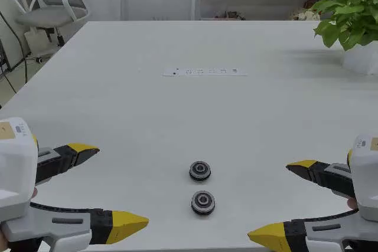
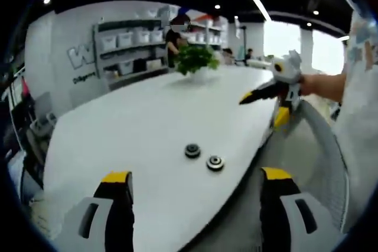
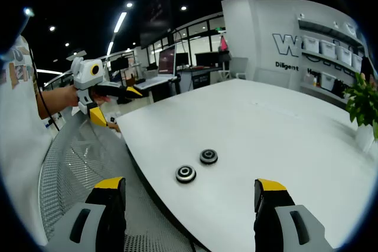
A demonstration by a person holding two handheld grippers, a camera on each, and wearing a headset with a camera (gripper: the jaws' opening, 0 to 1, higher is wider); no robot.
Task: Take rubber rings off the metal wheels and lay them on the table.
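The pale table (image 1: pixel 118 92) bears a far wheel (image 1: pixel 200 170), near wheel (image 1: pixel 203 202), socket strip (image 1: pixel 205 72) and potted plant (image 1: pixel 349 13).

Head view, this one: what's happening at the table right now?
A person holds the left hand-held gripper and the right hand-held gripper, both open and touching nothing, over the near edge of the white table. Between them lie two small metal wheels, the farther wheel and the nearer wheel, apart from each other, dark rubber rings apparently on both. Ring removal has not begun.
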